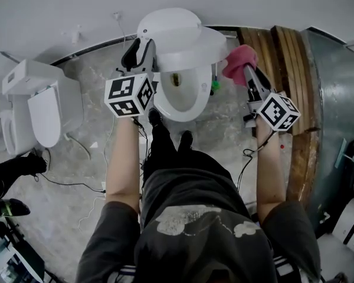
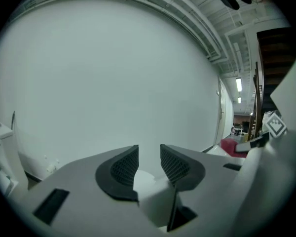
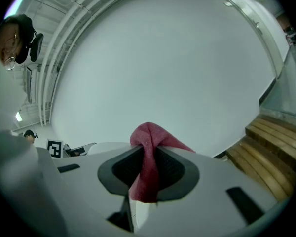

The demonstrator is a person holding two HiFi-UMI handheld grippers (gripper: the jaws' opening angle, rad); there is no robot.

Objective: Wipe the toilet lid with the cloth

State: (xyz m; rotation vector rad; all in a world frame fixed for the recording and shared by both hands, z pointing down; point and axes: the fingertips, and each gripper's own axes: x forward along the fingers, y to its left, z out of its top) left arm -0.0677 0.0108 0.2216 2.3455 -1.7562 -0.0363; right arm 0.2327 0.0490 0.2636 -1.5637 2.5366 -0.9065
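Over the open toilet [image 1: 186, 102], the lid [image 1: 174, 34] stands raised. The right gripper [image 3: 149, 157] has its jaws clamped on the red cloth [image 3: 149, 132], just right of the lid. The left gripper [image 2: 149, 154] sits by the lid's left edge, jaws narrowly apart with only wall showing between them.

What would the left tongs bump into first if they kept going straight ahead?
Most likely the plain white wall. Nothing else shows ahead of the left tongs, though the distance is unclear.
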